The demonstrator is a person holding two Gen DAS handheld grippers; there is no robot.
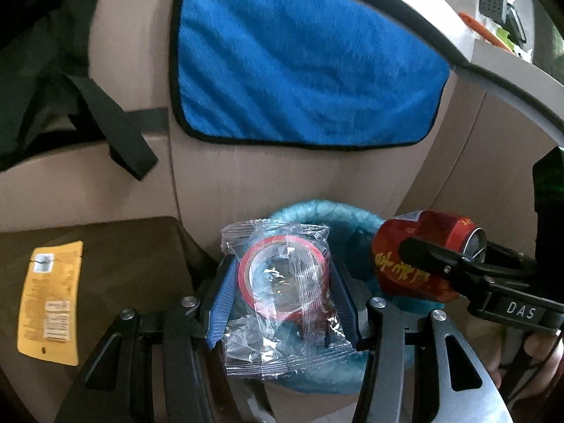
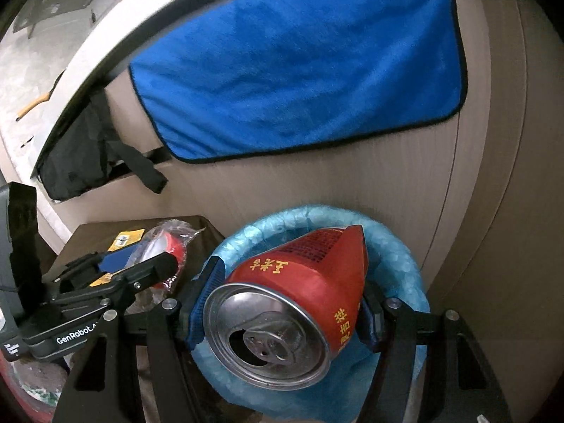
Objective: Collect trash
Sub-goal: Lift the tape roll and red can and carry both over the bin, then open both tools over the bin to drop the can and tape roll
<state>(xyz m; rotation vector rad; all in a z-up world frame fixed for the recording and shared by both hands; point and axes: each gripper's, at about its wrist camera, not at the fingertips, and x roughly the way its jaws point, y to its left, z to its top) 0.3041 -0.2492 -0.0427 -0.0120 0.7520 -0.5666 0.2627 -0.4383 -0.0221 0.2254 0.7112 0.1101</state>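
My left gripper (image 1: 282,292) is shut on a clear plastic wrapper (image 1: 282,296) with a red-rimmed round cup inside, held just over the near rim of a bin lined with a light blue bag (image 1: 331,211). My right gripper (image 2: 282,299) is shut on a crushed red drink can (image 2: 296,296) with yellow characters, its opened top facing the camera, above the same bin (image 2: 394,246). In the left wrist view the can (image 1: 419,246) and the right gripper (image 1: 440,264) hang at the right. In the right wrist view the wrapper (image 2: 169,246) and the left gripper (image 2: 141,264) show at the left.
A blue towel (image 1: 299,63) hangs on the beige cabinet front (image 1: 246,183) behind the bin. Left of the bin stands a dark brown surface (image 1: 123,253) bearing a yellow packet (image 1: 49,299). Black straps (image 1: 116,123) dangle at the upper left. A countertop (image 1: 500,53) with clutter lies at the upper right.
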